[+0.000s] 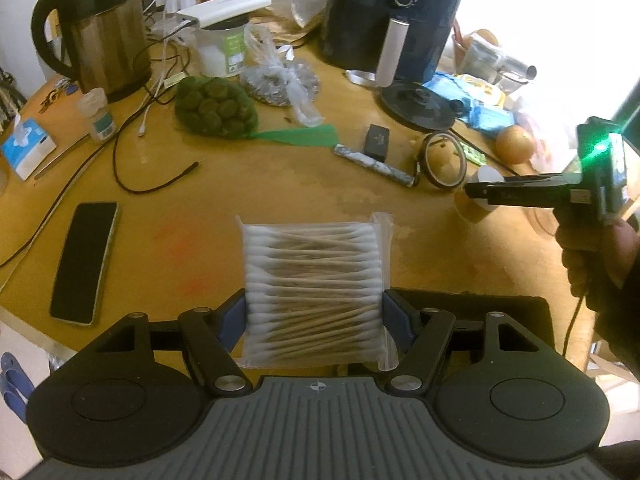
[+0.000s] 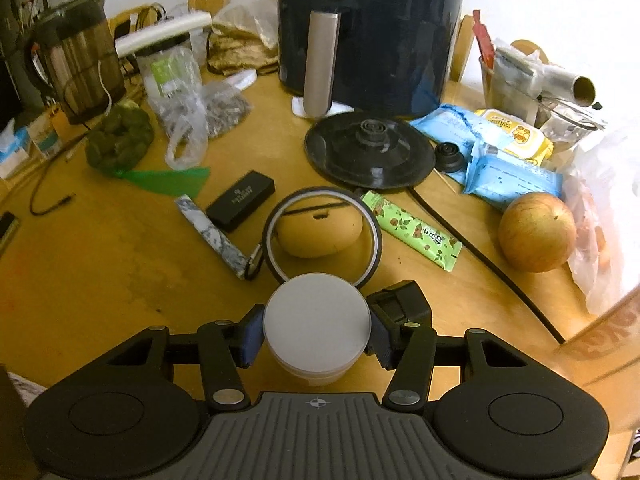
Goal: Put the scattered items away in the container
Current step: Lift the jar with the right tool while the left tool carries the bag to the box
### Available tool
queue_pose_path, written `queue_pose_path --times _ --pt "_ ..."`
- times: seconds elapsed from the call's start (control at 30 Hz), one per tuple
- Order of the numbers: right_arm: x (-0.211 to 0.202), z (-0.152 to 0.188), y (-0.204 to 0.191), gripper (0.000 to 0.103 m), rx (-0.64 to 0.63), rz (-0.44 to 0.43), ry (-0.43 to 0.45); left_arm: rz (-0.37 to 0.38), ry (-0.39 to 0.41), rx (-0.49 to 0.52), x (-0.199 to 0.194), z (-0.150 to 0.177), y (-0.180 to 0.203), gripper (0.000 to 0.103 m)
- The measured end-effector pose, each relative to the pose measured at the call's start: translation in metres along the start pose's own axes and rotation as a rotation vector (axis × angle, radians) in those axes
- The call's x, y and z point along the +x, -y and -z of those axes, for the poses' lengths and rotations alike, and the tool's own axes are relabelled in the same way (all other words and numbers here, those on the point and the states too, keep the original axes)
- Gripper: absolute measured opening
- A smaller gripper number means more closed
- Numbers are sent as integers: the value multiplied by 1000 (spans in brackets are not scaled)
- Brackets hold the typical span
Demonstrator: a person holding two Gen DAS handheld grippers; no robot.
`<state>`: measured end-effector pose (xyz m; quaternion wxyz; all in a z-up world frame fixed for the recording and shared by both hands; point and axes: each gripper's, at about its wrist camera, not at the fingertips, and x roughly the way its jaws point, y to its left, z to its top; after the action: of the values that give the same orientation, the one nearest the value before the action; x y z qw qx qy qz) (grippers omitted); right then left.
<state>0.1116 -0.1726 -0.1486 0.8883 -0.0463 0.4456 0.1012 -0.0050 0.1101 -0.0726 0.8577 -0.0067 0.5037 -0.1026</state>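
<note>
Between the right claw's (image 2: pixel 317 330) blue pads sits a white-lidded jar (image 2: pixel 316 322).

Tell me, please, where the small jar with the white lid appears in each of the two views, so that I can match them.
Left wrist view: the white-lidded jar is at the right edge, between the right gripper fingers.
Right wrist view: the jar is low in the centre, between that gripper's pads.
Shared landmark: the tape ring just beyond the jar.
</note>
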Motion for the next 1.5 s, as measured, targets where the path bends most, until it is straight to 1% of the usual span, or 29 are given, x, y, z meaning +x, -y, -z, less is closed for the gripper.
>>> queue_pose_path --times 0.3,0.47,0.6,0.73,0.93,1.17,1.5 --pt "-51 3 2 57 48 -37 46 55 25 57 7 -17 18 69" --pt "-86 3 5 57 67 -18 103 67 39 101 9 -25 33 69" --pt "-112 4 10 57 86 -8 148 80 68 110 5 -30 38 69" --pt "-135 10 11 57 98 -13 178 86 80 106 3 -32 40 69" --pt "-151 28 11 57 132 -30 180 89 79 109 0 -29 42 69" --pt "-164 50 2 57 154 -81 174 94 36 115 2 -22 46 69" --pt "-175 78 -6 57 193 -136 151 129 -57 134 14 6 58 69"
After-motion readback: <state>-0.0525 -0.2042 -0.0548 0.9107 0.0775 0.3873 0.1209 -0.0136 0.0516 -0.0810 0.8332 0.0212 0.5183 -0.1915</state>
